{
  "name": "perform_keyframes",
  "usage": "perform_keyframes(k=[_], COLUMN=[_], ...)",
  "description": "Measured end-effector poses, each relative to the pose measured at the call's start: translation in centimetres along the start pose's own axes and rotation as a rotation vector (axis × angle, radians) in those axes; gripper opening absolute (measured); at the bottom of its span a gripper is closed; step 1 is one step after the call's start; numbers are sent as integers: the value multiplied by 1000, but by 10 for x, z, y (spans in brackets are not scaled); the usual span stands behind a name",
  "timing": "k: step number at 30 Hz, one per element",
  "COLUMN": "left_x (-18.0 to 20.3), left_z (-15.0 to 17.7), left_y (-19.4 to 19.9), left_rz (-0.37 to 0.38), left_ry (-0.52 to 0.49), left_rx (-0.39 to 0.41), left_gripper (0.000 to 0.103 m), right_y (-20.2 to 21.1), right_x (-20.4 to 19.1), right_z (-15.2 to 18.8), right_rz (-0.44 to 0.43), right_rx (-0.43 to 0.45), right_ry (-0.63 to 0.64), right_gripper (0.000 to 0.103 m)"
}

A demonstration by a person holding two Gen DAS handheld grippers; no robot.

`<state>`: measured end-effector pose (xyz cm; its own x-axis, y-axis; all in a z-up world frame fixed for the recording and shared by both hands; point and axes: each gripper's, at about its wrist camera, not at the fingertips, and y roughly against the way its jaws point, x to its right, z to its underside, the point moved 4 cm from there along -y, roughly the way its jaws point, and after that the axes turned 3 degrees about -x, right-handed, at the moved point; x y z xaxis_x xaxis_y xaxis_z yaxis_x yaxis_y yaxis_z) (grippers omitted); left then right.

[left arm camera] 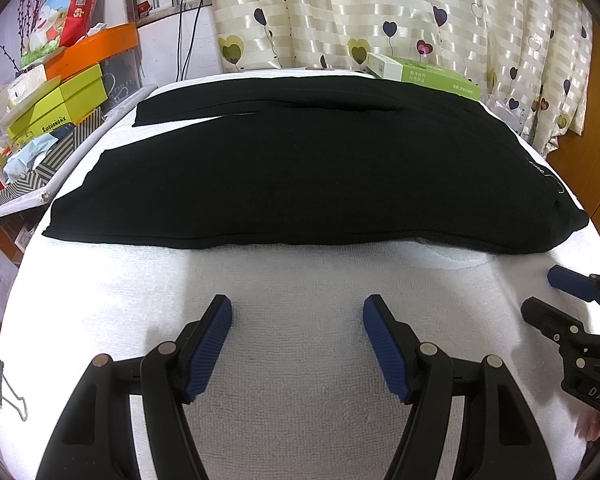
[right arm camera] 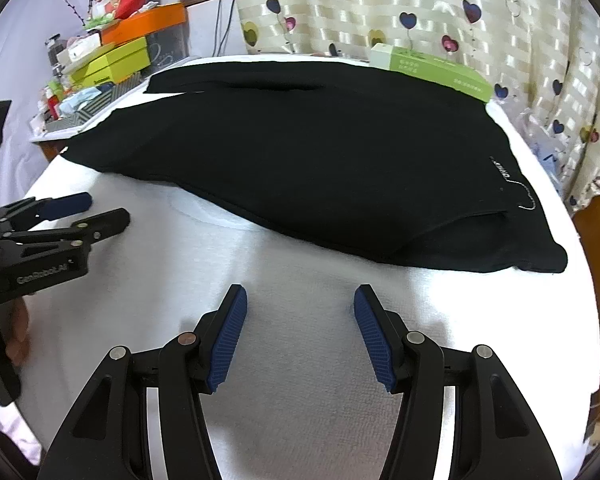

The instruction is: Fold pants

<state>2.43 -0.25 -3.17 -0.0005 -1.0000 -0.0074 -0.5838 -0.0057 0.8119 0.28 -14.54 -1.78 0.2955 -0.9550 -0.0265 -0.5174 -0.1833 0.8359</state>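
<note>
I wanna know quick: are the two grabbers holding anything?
Left gripper: open, holding nothing, short of the pants.
Right gripper: open, holding nothing.

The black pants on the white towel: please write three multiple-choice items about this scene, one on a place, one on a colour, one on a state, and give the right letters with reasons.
1. Where does the green box stand?
A. at the far edge of the table, behind the pants
B. between the left tongs
C. on top of the pants

2. What colour are the pads of the tongs?
A. red
B. blue
C. yellow

3. In what state are the right tongs?
A. shut on the pants
B. shut on the towel
C. open, holding nothing

Answers:
1 A: the box lies beyond the far edge of the pants, before the curtain.
2 B: the ribbed pads are blue on black arms.
3 C: the jaws stand wide apart over bare towel, short of the pants.
</note>
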Motion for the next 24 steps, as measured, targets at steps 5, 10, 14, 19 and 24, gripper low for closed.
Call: perform_keyframes(k=[5,10,14,19,24], left_x=[-2,-6,-10,-15,-27], left_z=[-1,-9,-24,-48,-76], left_y=[1,10,21,23,11], left_rz=[-6,-16,-1,-4,1], left_ry=[-3,6,5,-21,-34], left_rx=[-7,10,50,80,96], left_gripper=[70,70,70,70,70], right_y=[13,18,18,10,-6], right_x=[-1,-4,-1,8,17], right_z=[-7,-23,-43,-71,-107], right_rz=[-23,-37,-58,-63,-71], right_rx=[35,57,76,92,98], right_ry=[21,43,64,96,132], right_gripper=[57,57,57,57,57])
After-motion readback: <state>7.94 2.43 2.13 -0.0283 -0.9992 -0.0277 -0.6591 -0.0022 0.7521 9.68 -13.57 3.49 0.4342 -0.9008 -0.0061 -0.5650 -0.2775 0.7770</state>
